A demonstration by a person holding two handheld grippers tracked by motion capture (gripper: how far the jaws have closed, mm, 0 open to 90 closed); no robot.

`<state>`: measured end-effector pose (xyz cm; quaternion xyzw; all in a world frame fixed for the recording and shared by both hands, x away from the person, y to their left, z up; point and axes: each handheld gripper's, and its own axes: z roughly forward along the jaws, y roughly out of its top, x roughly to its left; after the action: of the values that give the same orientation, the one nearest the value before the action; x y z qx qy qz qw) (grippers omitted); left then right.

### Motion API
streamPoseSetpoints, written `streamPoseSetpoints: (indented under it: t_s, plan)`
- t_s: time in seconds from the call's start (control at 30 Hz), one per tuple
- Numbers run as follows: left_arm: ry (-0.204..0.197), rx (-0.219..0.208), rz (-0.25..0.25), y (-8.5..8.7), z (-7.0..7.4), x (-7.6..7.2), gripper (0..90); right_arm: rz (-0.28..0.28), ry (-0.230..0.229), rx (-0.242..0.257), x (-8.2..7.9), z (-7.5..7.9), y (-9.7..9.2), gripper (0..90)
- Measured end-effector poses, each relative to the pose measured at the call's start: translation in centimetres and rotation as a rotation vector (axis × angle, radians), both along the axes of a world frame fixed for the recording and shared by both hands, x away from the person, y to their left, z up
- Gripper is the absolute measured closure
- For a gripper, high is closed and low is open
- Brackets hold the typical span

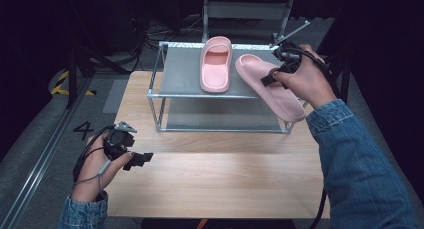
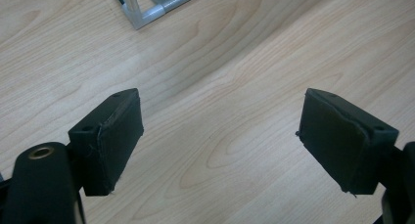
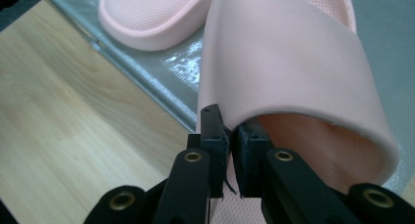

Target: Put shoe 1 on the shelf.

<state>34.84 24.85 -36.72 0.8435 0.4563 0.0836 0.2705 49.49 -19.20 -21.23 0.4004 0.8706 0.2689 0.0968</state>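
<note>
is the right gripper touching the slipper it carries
Touching: in the right gripper view the right gripper has its jaws pinched on the strap edge of the slipper.

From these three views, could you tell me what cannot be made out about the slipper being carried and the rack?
- Held slipper: its sole faces away in the high view, and the hand covers where the right gripper pinches the strap.
- Its heel end is cut off by the bottom edge in the right gripper view.
- Rack: the upper shelf hides most of the lower shelf.
- Second slipper: its underside rests unseen on the shelf.
</note>
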Motion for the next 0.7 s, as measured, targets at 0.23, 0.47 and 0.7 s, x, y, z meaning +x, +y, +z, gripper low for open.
streamPoseSetpoints:
  t_s: [0.23,0.47,0.7]
  plan:
    - [0.002,0.0,-0.011,0.0,-0.1,0.2,17.2,-0.019,0.008,-0.009,1.7,-0.9,0.8,84.3]
    - [0.012,-0.003,-0.014,-0.2,-0.2,0.4,17.2,-0.01,0.017,0.018,1.9,-1.8,1.0,82.7]
    - [0.02,-0.005,-0.026,-0.7,-0.1,1.0,17.2,-0.013,-0.004,0.082,0.9,-1.6,-0.1,70.0]
